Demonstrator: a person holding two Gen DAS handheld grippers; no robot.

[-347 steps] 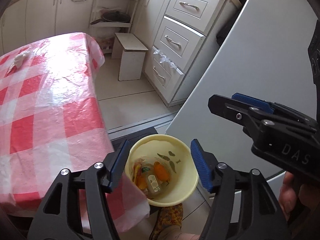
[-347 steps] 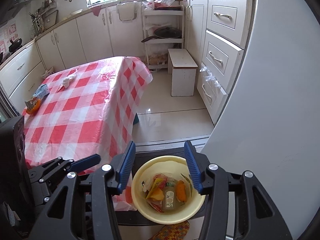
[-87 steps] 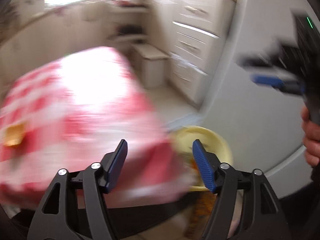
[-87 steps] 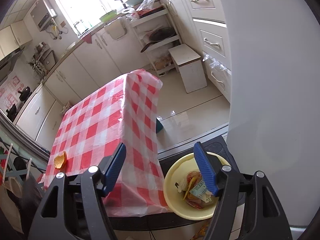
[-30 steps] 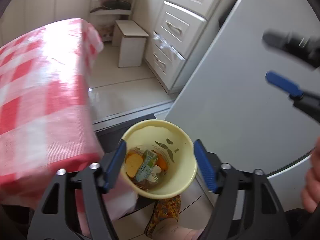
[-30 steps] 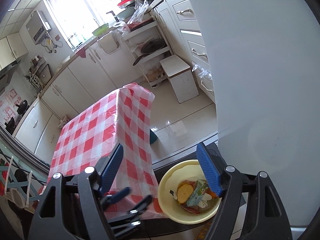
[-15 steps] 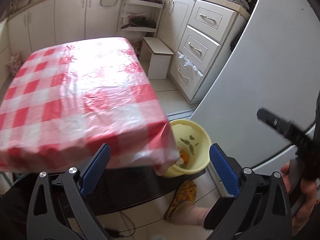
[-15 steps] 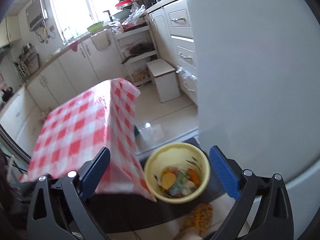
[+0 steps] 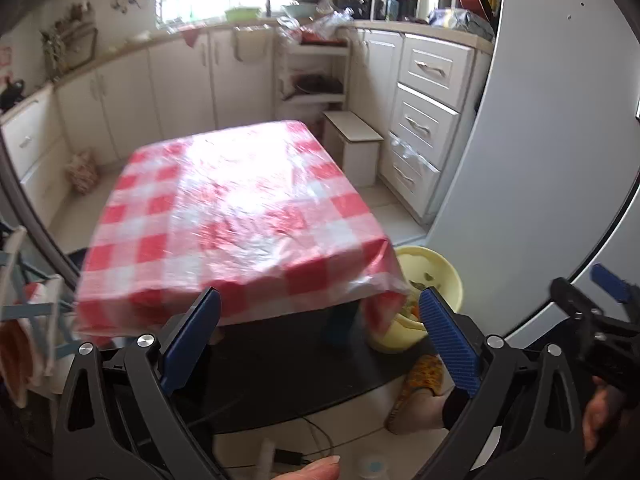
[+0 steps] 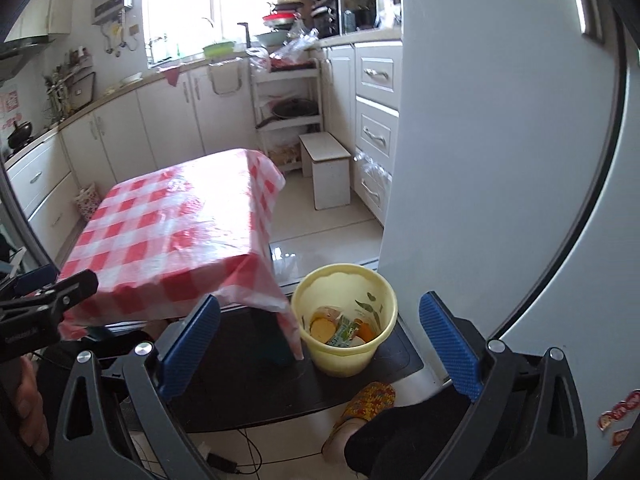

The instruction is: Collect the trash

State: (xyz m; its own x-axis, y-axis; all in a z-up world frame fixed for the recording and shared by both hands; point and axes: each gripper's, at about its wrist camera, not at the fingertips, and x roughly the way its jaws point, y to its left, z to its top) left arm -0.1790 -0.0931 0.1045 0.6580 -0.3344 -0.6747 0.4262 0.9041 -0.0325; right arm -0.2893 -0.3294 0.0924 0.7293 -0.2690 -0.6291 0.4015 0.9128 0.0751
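Fingers (image 10: 448,344) apart above trash-filled yellow bucket (image 10: 344,356)

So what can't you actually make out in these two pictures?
- Yellow bucket, left wrist view: the tablecloth corner and a blue gripper finger hide most of it.
- Trash in the bucket, right wrist view: too small to name each piece.
- Under the table, both views: the cloth's overhang hides it.

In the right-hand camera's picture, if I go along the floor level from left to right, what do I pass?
Checked tablecloth → yellow bucket of trash → white fridge.
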